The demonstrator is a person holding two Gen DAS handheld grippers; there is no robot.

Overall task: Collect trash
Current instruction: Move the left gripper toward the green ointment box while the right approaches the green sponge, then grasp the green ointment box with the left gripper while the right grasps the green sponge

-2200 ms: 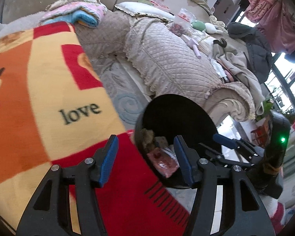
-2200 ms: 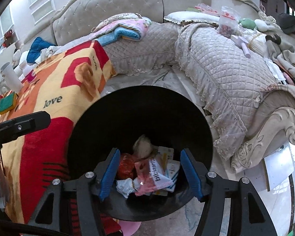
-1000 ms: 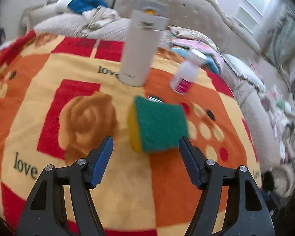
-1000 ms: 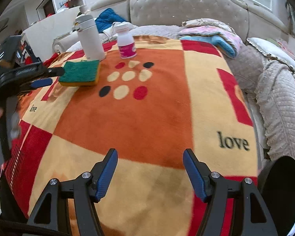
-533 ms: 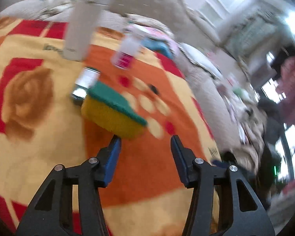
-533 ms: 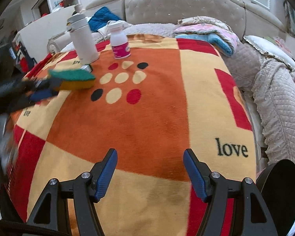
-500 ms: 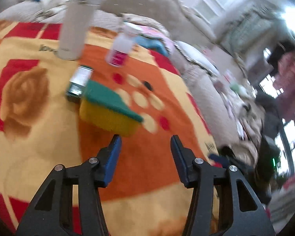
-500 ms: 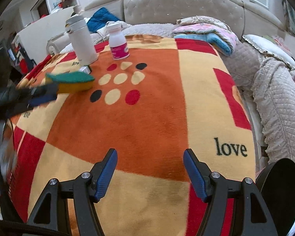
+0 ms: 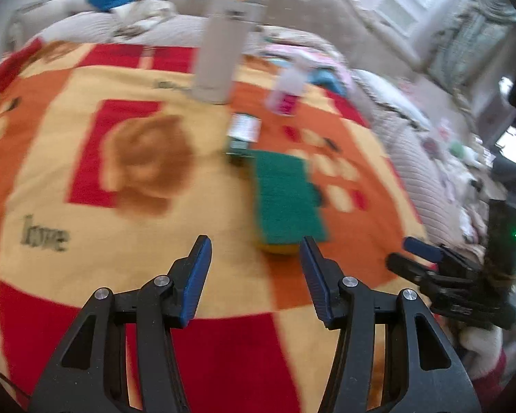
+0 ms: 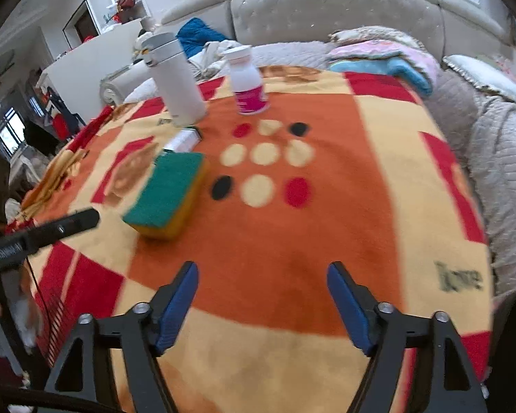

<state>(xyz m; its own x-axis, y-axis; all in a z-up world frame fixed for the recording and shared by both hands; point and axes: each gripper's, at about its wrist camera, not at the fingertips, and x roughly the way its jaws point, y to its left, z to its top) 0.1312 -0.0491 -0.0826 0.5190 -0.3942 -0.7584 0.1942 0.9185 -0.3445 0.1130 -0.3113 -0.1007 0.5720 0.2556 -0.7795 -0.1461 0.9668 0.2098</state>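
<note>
**Trash wrapper lies beside the sponge, both grippers empty**

The trash we see is a small flattened silver-and-green wrapper (image 9: 241, 133), lying on the orange, yellow and red fleece blanket (image 9: 86, 234) that covers the table. Its print is too blurred for us to read. Its long axis runs from the base of the tall white insulated bottle (image 9: 223, 48) toward the green-topped yellow sponge (image 9: 285, 199), and its near end touches or slips just under the sponge's far edge; we cannot tell which.

The only writing we can read is the word "love", woven into the blanket near the left gripper and again at the right edge in the right wrist view. The small white bottle with a pink label (image 10: 247, 82) stands upright just right of the tall one; its label text is unreadable.

We find open blanket in front of both grippers. The sponge sits near the wrapper's front; the two bottles stand behind it. The blanket falls away at the right toward a grey quilted sofa (image 10: 498, 144).

The left gripper (image 9: 254, 275) hovers with its jaws partly apart and nothing between them, the sponge just ahead of its right jaw. The right gripper (image 10: 263, 306) is opening its jaws over bare blanket, holding nothing.
</note>
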